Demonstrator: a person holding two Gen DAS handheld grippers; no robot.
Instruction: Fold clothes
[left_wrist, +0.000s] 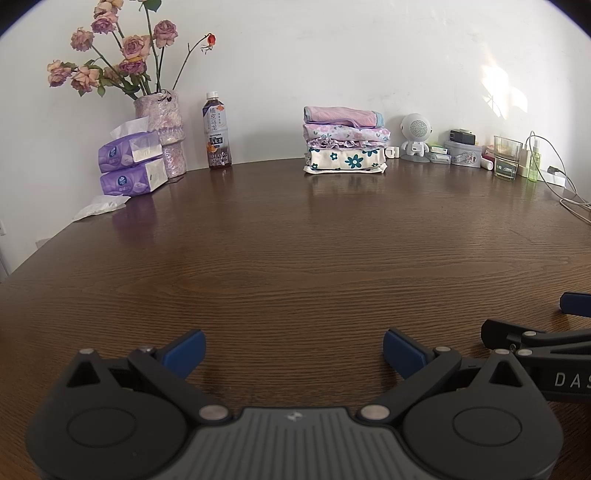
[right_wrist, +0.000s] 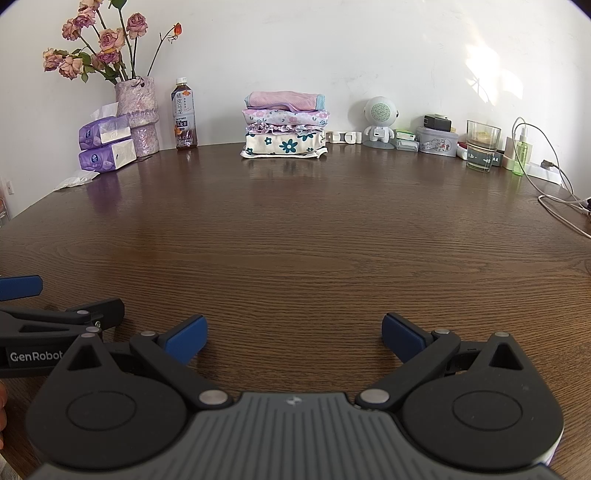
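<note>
A stack of folded clothes (left_wrist: 345, 140) (right_wrist: 285, 125) sits at the far edge of the dark wooden table (left_wrist: 295, 240) (right_wrist: 295, 229), against the white wall; pink cloth lies on top and a white piece with teal flowers at the bottom. My left gripper (left_wrist: 293, 350) hovers low over the near part of the table, open, nothing between its blue pads. My right gripper (right_wrist: 294, 334) is beside it, also open and empty. Each gripper shows at the edge of the other's view: the right gripper (left_wrist: 546, 332) and the left gripper (right_wrist: 55, 317).
At the back left stand a vase of dried roses (left_wrist: 162, 129), two purple tissue packs (left_wrist: 131, 166), a loose tissue (left_wrist: 101, 206) and a tea bottle (left_wrist: 218, 133). At the back right are a small white robot figure (left_wrist: 415, 138), a tin (left_wrist: 463, 153), a glass (left_wrist: 506, 157), a green spray bottle (left_wrist: 533, 160) and white cables (left_wrist: 569, 199).
</note>
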